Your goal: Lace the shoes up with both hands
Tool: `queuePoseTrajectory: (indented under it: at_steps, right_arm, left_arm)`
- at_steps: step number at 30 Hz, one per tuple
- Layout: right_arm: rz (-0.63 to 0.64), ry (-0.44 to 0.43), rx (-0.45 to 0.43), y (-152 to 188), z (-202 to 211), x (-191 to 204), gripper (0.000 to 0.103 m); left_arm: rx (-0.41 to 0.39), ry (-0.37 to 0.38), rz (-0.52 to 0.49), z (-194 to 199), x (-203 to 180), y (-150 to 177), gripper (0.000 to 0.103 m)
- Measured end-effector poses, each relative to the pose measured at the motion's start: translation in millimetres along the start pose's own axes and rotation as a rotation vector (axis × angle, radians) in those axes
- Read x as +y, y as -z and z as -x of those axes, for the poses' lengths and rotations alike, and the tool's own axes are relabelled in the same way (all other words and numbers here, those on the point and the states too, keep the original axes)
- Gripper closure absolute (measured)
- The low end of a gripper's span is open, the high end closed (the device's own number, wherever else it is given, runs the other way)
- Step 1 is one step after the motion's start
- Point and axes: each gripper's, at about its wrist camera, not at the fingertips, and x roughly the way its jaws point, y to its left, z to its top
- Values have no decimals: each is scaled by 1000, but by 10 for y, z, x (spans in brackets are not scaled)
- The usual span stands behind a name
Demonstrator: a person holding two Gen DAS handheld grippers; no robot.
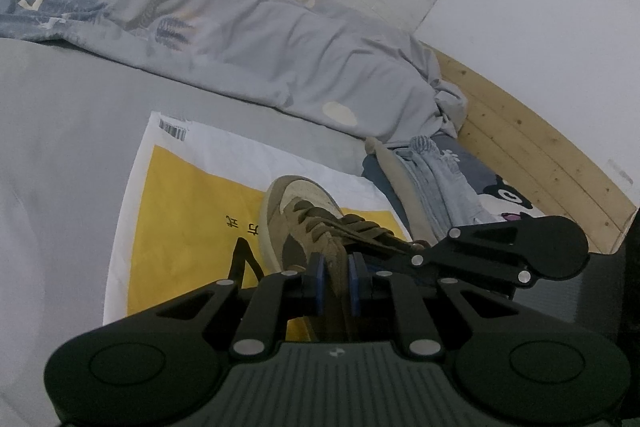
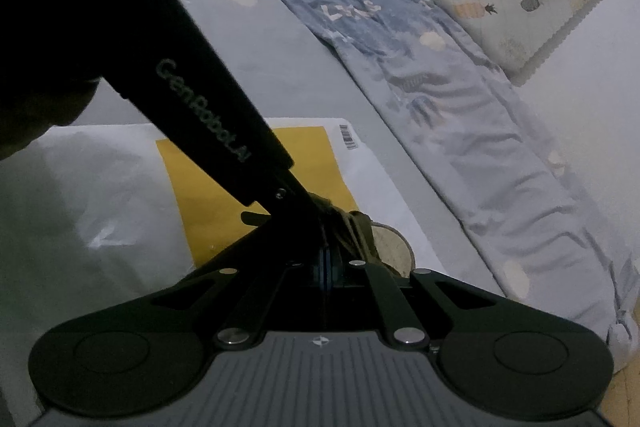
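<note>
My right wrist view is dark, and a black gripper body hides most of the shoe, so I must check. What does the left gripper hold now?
Observer: The left gripper is shut on the brown suede upper of the olive-brown sneaker with a beige toe, near its back end.
Operator: Are the laces already threaded?
Observer: Yes. The flat brown laces cross several times over the tongue, and strands run stretched to the tip of the right gripper.
Operator: What lies on the far side of the shoe?
Observer: A pile of folded clothes, between the sneaker and a pale wooden bed board.
</note>
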Motion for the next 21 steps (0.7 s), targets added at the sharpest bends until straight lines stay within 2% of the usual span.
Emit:
queuePoseTrajectory:
  at_steps: [7, 14, 21]
  right_arm:
    - [24, 22, 11, -34, -31, 38, 102]
    - [25, -1, -5, -48, 1, 54, 102]
    - [22, 34, -5, -67, 0, 11, 102]
  left_arm:
    - [0, -4, -5, -4, -9, 3, 93]
    - [-1, -9, -7, 1, -14, -10, 94]
    - [0, -10, -25, 6, -23, -3, 94]
